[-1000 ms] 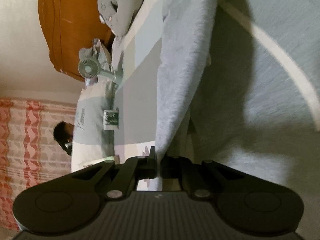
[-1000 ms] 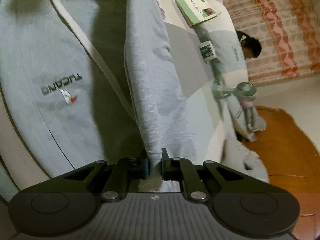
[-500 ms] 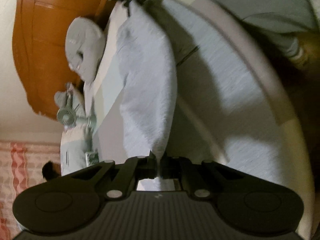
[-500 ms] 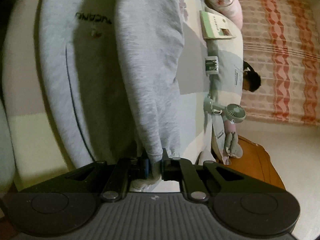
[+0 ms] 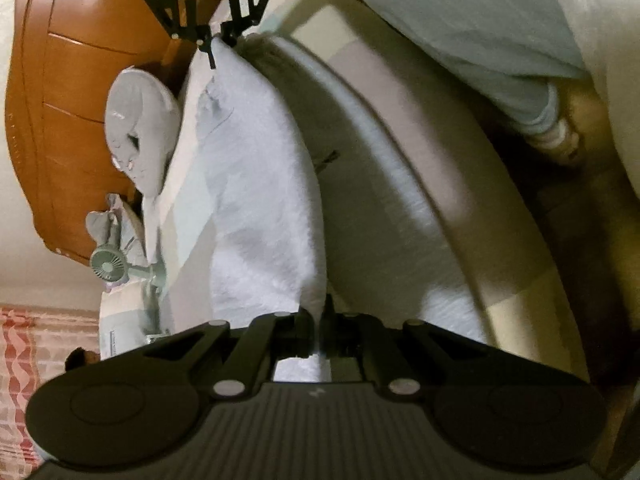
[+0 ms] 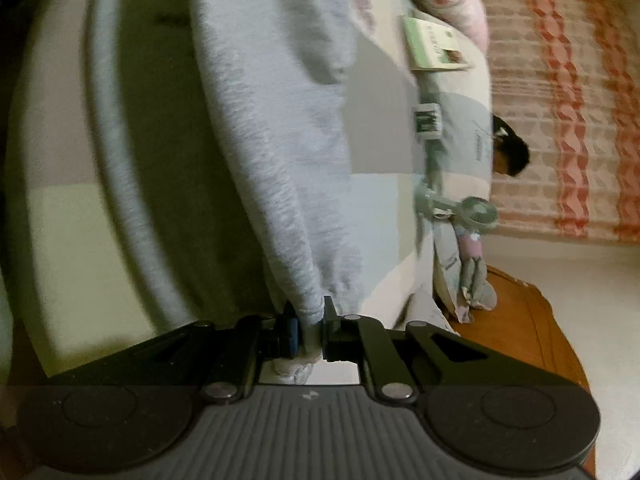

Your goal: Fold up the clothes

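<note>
Fleecy grey sweatshirt (image 5: pixel 264 208) hangs soft and limp over the bed (image 6: pixel 384 200); left tongs (image 5: pixel 318 320) and right tongs (image 6: pixel 310 316) each pinch its edge, good corner holds.

From my left wrist camera the grey garment (image 5: pixel 260 200) runs under the left gripper (image 5: pixel 318 320), so I can't see the pinched edge. At one o'clock a person's leg (image 5: pixel 480 20) is cut off by the rim. On the right wrist view the dark print (image 6: pixel 170 20) at eleven o'clock is too blurred to read, and the booklet (image 6: pixel 434 44) text is too small
</note>
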`<state>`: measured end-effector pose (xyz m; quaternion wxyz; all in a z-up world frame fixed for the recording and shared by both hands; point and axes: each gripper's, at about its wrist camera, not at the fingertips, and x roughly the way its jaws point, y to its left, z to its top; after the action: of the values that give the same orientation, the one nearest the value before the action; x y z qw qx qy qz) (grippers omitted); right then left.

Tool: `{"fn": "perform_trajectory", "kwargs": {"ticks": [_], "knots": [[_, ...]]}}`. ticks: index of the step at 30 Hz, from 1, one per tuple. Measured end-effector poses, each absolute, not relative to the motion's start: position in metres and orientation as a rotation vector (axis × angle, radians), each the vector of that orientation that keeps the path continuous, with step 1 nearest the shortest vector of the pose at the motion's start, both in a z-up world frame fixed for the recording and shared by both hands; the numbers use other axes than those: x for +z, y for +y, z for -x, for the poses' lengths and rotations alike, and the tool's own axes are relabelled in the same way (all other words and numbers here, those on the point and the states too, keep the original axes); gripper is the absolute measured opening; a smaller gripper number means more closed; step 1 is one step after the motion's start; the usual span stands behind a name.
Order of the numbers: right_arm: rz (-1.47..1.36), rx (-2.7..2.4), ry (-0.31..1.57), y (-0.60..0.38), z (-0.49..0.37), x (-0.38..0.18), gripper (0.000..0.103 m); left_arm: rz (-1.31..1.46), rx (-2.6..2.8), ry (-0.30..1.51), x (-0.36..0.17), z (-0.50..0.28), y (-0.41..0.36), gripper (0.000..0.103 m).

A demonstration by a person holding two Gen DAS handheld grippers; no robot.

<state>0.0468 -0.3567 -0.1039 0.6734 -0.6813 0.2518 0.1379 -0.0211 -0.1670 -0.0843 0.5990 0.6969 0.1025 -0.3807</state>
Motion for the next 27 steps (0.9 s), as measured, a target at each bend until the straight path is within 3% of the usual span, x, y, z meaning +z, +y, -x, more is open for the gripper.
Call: {"fn": "perform_trajectory", "kwargs": {"ticks": [10, 27], "knots": [[1.641, 0.248, 0.545, -0.349, -0.029, -0.145, 0.013, -1.627, -0.917, 0.258, -0.105, 0.023, -0.167, 0.001], [1.564, 0.252, 0.586, -0.366, -0.031, -0.137, 0.013, -1.632, -0.925, 0.271, -0.111, 0.030, -0.162, 0.001]]}}
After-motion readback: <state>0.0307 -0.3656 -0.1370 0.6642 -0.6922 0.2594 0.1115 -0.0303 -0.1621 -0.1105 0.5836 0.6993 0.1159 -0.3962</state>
